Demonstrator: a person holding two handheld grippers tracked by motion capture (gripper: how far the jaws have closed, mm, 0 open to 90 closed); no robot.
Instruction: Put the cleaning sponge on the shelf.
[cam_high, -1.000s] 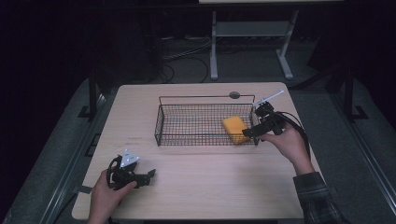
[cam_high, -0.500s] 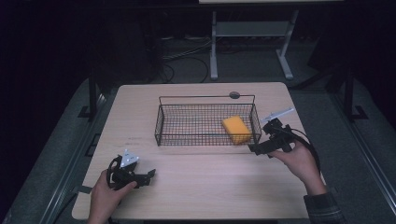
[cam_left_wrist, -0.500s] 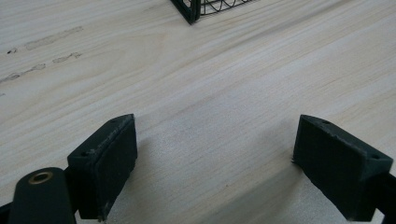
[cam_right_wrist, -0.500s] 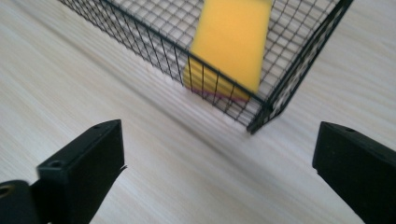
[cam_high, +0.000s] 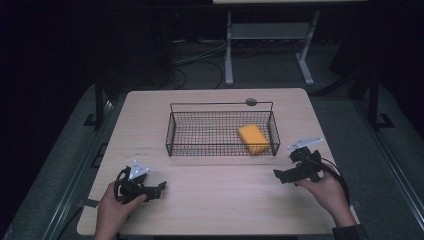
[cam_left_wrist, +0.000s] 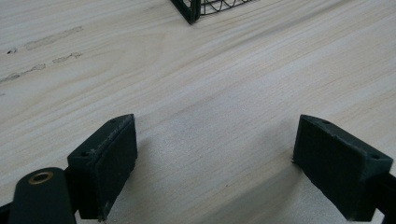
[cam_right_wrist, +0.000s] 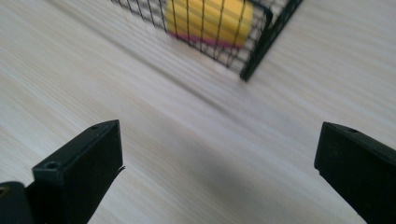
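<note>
- Lying inside the wire basket (cam_high: 172, 134), the yellow sponge (cam_high: 253, 139) sits at the basket's right end, close to its near wall.
- In the right gripper view the sponge (cam_right_wrist: 210, 18) shows through the mesh near the basket's corner (cam_right_wrist: 252, 60); a pink band seems to run along its lower edge, though the blur makes that hard to confirm.
- The basket stands in the middle of the bench (cam_high: 215, 200), nearer its far edge.
- The right gripper (cam_high: 278, 175) is held over the bench, in front of and to the right of the basket, apart from it.
- Its jaws stand wide apart with nothing between them; only bare wood shows in the gap (cam_right_wrist: 215, 163).
- The right hand (cam_high: 327, 192) grips it from behind, and a cable loops round that hand.
- The left gripper (cam_high: 160, 187) is at the near left part of the bench, well apart from the basket.
- Its jaws are wide too and hold nothing; they sit low over the wood, with the basket's corner (cam_left_wrist: 191, 11) at the top of the left gripper view.
- The left hand (cam_high: 112, 207) holds it from the near edge.
- A small round dark fitting (cam_high: 251, 102) sits in the bench just behind the basket.
</note>
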